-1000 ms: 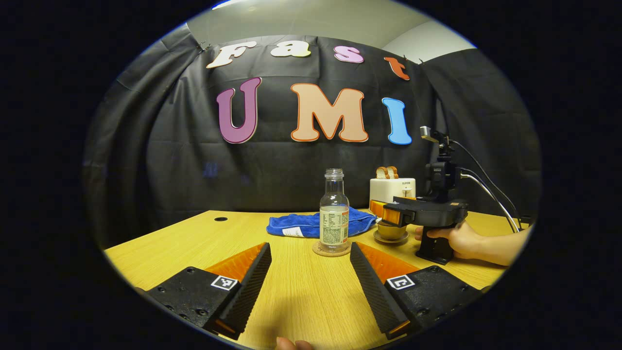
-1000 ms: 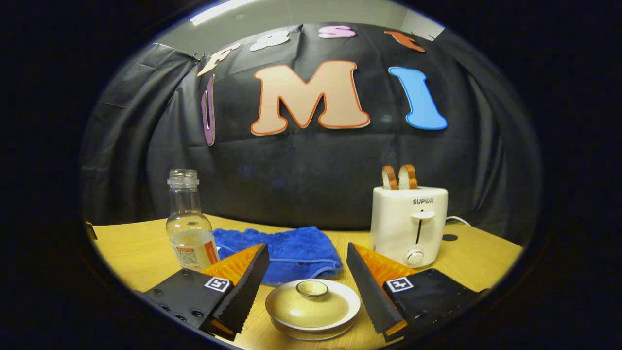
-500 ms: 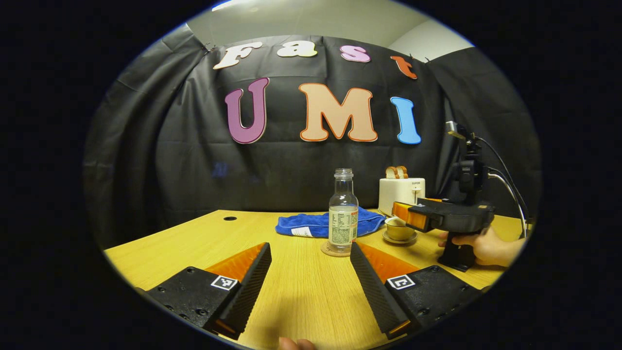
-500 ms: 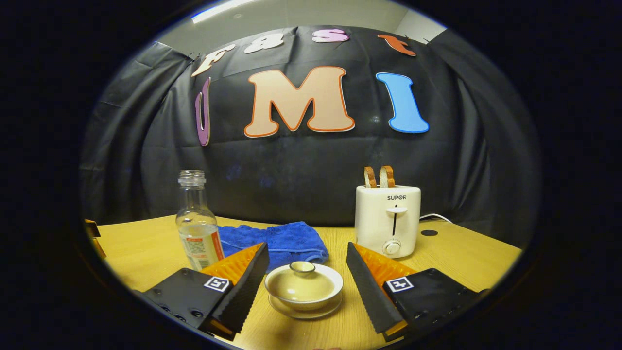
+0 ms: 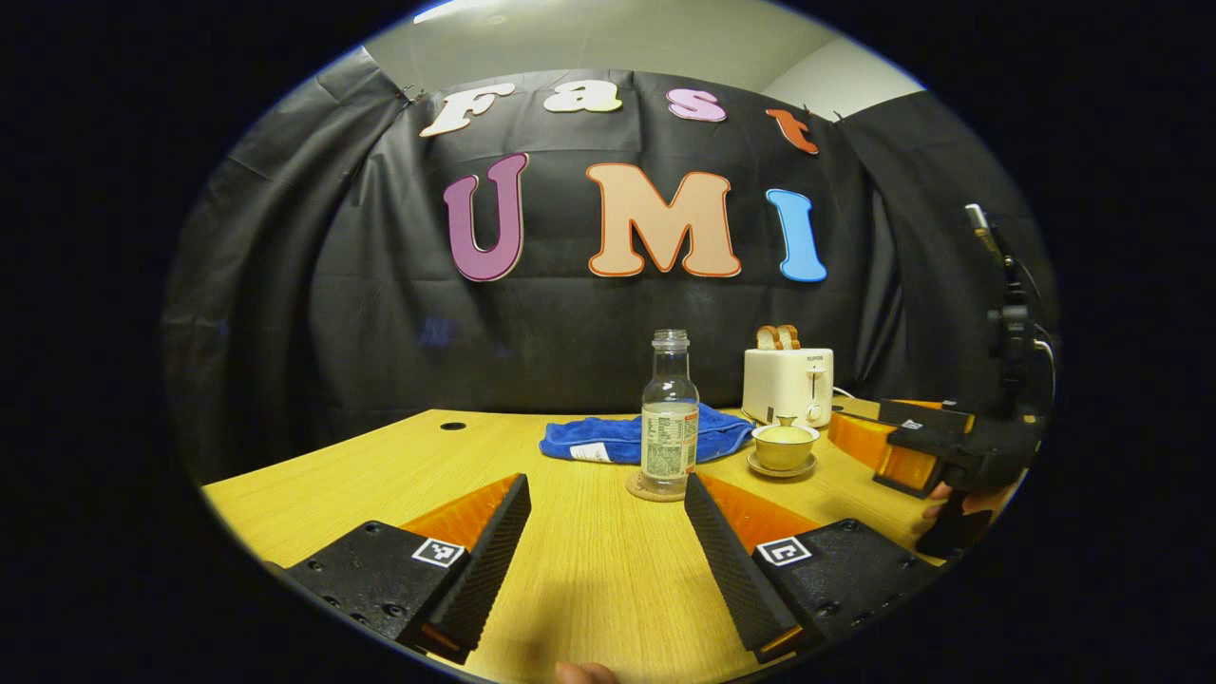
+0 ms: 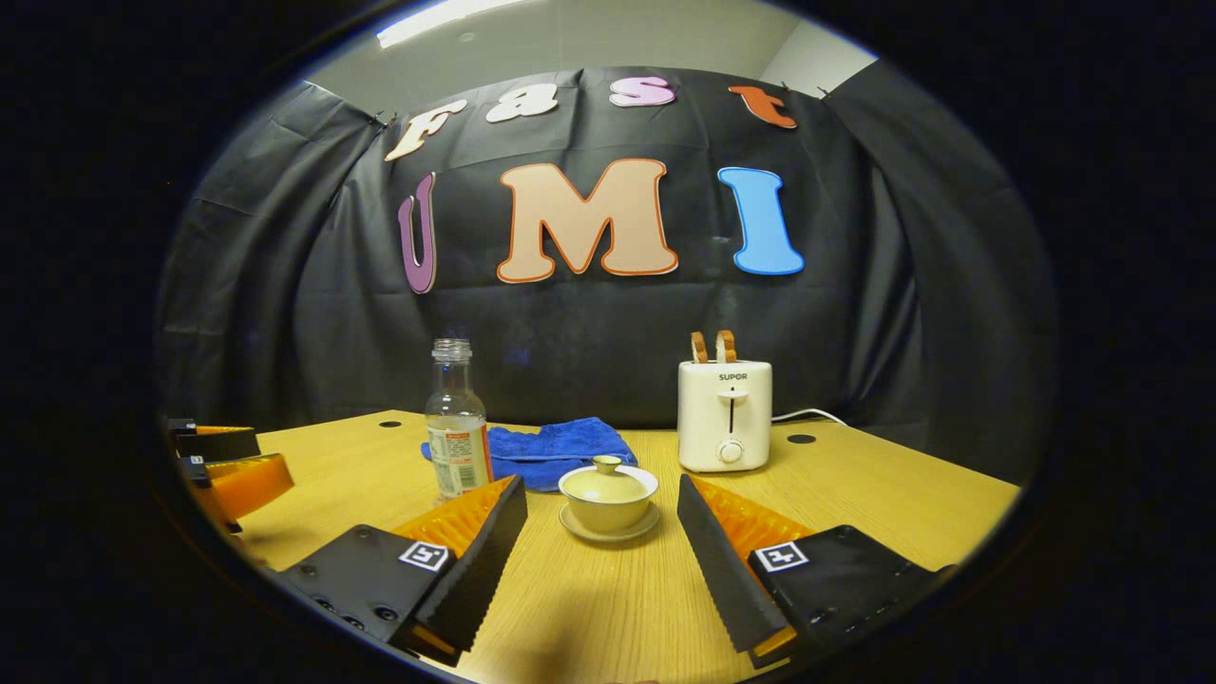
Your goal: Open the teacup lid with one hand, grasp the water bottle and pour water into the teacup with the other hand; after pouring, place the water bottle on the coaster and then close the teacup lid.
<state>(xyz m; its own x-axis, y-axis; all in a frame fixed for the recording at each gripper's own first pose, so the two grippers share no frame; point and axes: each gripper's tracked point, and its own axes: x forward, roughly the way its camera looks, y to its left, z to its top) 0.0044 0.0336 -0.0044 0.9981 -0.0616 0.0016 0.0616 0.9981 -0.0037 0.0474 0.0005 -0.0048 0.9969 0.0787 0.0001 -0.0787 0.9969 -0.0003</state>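
A clear water bottle [image 5: 669, 413] with no cap stands upright on a round cork coaster [image 5: 654, 488] in the left gripper view, a little water in it. To its right sits the cream teacup [image 5: 785, 446] on a saucer, its lid on. My left gripper [image 5: 608, 551] is open and empty, well short of the bottle. In the right gripper view the teacup [image 6: 608, 494] with its lid [image 6: 607, 467] sits ahead of my open, empty right gripper [image 6: 602, 560], with the bottle [image 6: 457, 427] to its left. The right gripper [image 5: 936, 446] also appears at the far right of the left gripper view.
A blue cloth [image 6: 556, 449] lies behind the cup and bottle. A white toaster [image 6: 724, 414] with two bread slices stands at the back. The wooden table [image 5: 380, 465] has cable holes near its far edge. The left gripper's orange fingers [image 6: 233, 475] show at the left edge.
The right gripper has drawn back from the lidded teacup, which now looks smaller and farther off. The left gripper has eased back slightly. Bottle and cup have not moved.
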